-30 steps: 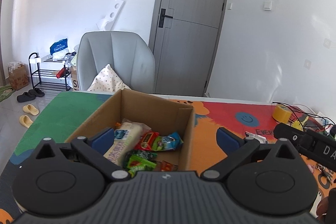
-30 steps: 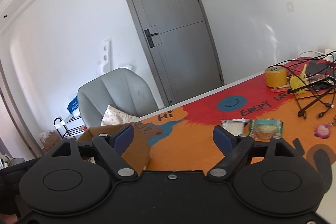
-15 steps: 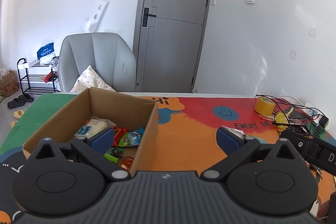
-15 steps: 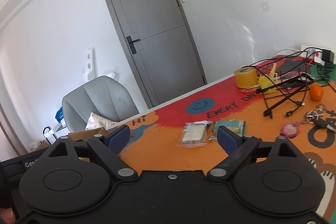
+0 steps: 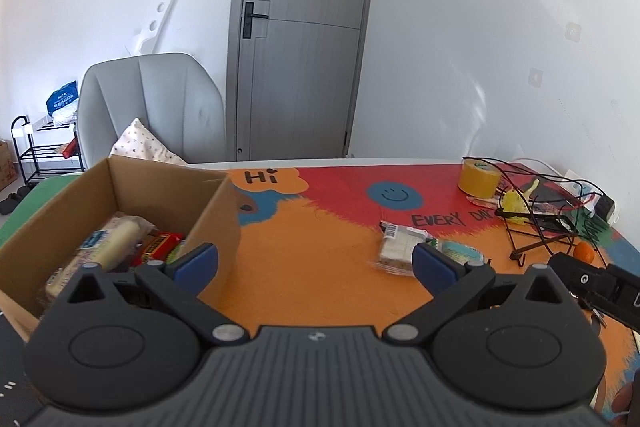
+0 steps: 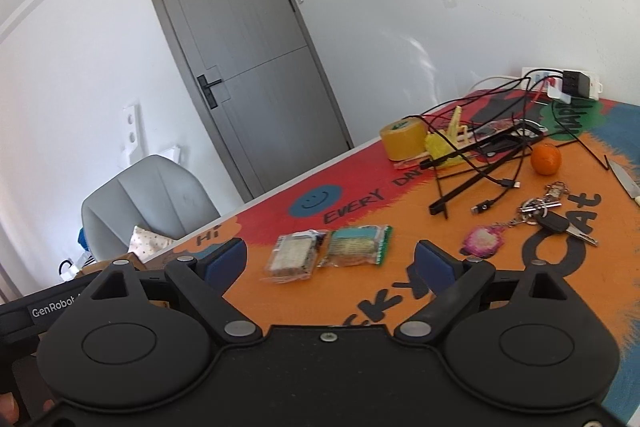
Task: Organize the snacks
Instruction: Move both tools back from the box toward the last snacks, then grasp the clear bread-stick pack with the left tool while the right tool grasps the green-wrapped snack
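Ahead, two clear-wrapped snack packs touching on mat.

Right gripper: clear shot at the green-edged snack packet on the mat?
Probably yes. The right gripper is open, and the green-edged snack packet lies flat on the mat just ahead between its fingers. Only the clear-wrapped packet lies close by on its left; cables and keys lie farther off.

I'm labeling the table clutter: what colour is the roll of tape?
Yellow-tan, with a green mark on top: the roll of tape shows best in the right wrist view.
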Available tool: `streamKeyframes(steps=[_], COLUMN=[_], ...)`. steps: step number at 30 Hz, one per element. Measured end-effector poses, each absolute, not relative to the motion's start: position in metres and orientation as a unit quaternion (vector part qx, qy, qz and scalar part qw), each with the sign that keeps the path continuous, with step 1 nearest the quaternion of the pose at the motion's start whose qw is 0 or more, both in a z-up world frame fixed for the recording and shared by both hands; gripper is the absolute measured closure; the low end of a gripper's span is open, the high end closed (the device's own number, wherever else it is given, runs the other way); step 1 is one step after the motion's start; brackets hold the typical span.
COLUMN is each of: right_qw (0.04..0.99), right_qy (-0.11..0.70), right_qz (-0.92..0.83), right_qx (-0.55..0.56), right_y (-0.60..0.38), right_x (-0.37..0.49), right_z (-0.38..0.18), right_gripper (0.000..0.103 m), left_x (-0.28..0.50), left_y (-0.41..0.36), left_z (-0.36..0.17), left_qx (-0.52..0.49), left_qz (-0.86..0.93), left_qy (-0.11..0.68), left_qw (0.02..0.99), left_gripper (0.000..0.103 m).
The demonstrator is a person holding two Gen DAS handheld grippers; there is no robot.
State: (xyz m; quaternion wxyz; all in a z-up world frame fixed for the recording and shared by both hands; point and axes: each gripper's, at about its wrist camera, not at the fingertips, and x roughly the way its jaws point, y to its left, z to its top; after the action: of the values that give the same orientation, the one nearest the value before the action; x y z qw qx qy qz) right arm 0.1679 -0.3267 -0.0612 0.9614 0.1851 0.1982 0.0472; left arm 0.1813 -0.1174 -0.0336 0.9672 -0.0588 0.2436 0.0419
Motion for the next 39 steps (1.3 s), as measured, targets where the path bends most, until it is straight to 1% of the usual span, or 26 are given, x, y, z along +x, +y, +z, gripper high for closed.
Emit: streamKeyframes(steps=[16,25,39], right_qw=[0.951,0.944,0.938], right_qy=[0.225,0.246,0.276], right_qz=[0.017,0.017,0.020], right_qx=[0.213,0.218,0.211], right_y=[-0.365,-0.367,-0.361], right_x=[0.205,0.237,0.277], right_z=[-0.084,-0.095,-0.110], right_gripper=[0.013,0.014,0.014], left_x=[0.236,0.272,0.323], left_y=[-0.155,-0.172,-0.184], left_z=[-0.053,-0.071,-0.108], left_qx=[-0.039,-0.025,-0.035], left_qz=[0.020,0.011,0.012], left_qy=[0.272,0.288,0.326], left_qw=[0.961,0.957,0.945], left_gripper=[0.000,0.001,0.002])
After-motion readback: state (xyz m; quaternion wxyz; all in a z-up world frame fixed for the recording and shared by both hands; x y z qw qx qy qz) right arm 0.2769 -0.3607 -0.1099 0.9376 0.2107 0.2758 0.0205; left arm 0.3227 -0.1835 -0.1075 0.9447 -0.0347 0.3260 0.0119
